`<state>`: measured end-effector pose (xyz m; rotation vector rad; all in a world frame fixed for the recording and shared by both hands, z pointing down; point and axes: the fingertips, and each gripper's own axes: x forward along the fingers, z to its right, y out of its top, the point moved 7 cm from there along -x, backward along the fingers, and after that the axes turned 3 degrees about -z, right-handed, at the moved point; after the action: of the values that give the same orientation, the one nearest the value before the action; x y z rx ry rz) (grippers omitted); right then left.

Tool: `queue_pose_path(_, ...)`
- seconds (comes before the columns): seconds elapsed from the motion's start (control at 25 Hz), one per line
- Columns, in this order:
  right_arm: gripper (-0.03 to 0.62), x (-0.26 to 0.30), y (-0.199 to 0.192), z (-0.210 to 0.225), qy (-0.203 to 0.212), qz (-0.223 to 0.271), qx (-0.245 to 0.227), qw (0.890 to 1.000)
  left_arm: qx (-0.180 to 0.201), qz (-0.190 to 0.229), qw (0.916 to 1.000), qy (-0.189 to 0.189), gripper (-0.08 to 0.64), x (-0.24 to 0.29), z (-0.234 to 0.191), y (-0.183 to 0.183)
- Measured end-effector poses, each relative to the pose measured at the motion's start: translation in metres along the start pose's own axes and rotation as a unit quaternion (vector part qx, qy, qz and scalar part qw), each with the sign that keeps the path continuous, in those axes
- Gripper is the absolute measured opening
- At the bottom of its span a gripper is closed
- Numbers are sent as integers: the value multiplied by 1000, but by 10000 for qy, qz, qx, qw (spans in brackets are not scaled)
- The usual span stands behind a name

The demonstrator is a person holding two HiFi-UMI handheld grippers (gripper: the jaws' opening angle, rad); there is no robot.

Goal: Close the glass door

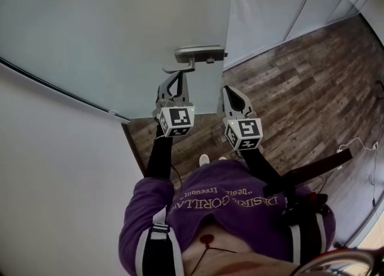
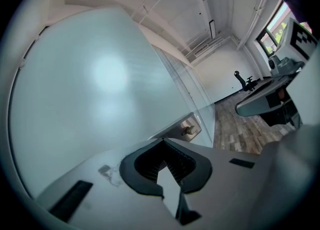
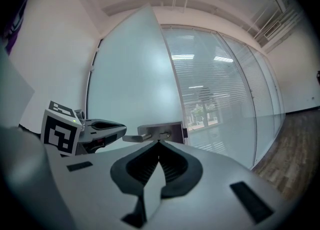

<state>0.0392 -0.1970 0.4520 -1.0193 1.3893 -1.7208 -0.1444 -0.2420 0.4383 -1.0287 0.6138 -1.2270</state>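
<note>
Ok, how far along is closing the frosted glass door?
Done: nothing yet. The frosted glass door stands open, its edge clear of the glass partition. In hand: the left gripper, shut and empty, is by the silver lever handle; the right gripper, shut, hangs beside. Left: swinging the door shut.

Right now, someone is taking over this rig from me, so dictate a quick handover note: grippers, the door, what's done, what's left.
Left gripper: shut, empty, tips right beside the door handle; contact unclear.
Right gripper: shut, empty, near the door's free edge, short of the handle.
Glass door: looks open, its free edge not against any frame.
Done: both grippers are at the handle side.
Left: swing the door shut.
</note>
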Motion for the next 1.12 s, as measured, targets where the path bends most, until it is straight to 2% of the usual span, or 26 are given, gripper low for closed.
queue_pose_path(0.16,-3,0,-1,0,-54,-20,-8,10000,94,-279,9989,-354,0,4,-2,-4)
queue_pose_path(0.28,-3,1,-2,-1,-67,-41,-11,10000,453,-508,9967,-436,5,6,-5,-4)
queue_pose_path(0.52,-3,-1,-3,-2,-72,-53,5,10000,1140,-802,9875,-736,116,11,-4,-4)
queue_pose_path(0.72,-3,-1,-5,-3,-69,-56,8,10000,1860,-1186,9711,-910,167,21,-1,-9)
queue_pose_path(1.04,-3,1,-2,-6,-33,-47,1,10000,2723,-1620,9417,-1131,167,43,0,-13)
queue_pose_path(1.12,-3,0,-1,-6,-43,-54,-1,10000,2930,-1741,9321,-1222,167,47,1,-14)
